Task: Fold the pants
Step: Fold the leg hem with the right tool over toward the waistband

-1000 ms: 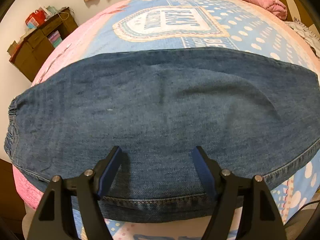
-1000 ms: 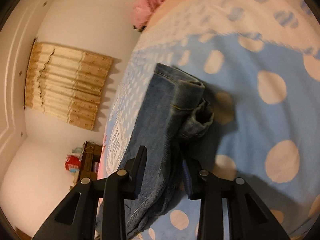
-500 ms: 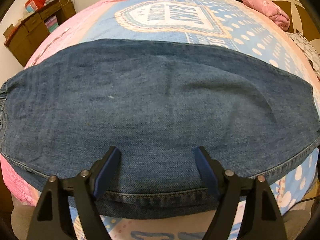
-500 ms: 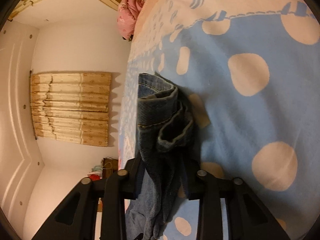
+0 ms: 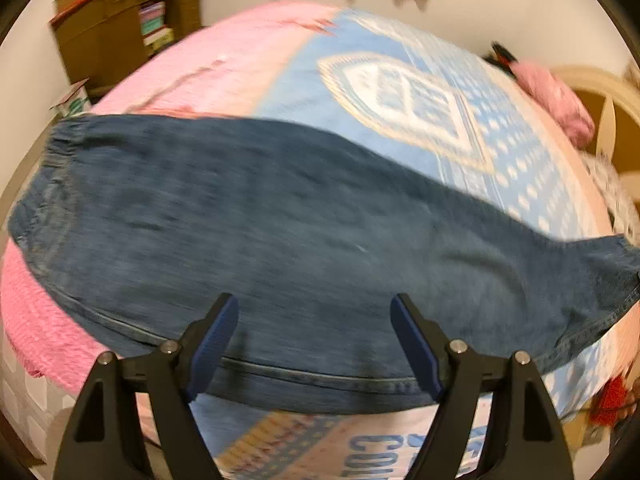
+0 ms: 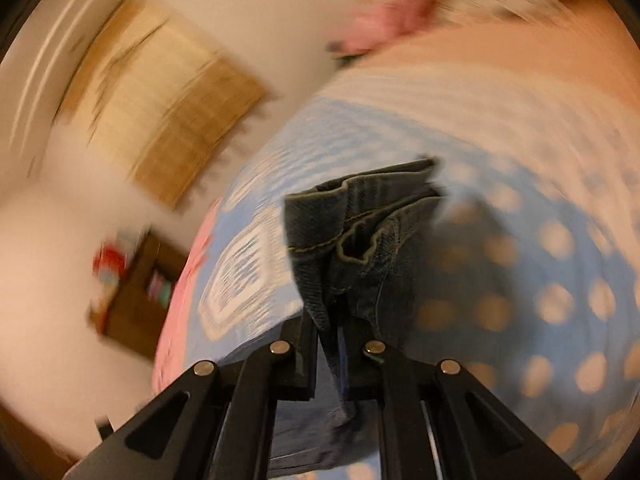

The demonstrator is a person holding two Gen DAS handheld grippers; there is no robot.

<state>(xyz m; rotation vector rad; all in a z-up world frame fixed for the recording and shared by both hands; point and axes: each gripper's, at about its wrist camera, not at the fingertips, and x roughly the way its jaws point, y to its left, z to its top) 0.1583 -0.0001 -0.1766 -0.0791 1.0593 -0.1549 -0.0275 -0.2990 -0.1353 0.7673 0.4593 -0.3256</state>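
One pair of denim jeans [image 5: 288, 240], one patterned bedspread [image 5: 400, 92], one pink pillow [image 5: 556, 100], one wooden cabinet [image 5: 108, 36], two grippers: left [image 5: 314, 338], right [image 6: 328, 344].

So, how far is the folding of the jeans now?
Done: the blue denim jeans lie flat, lengthwise along the blue-and-pink bedspread. In hand: the right hand-held gripper has just been closing and pinches the hem end. The left hand-held gripper hangs open above. Left: the crosswise folds.

White walls, a brown wooden cabinet [image 5: 120, 28] and a tan curtain [image 6: 160, 96] surround the bed [image 5: 400, 92].
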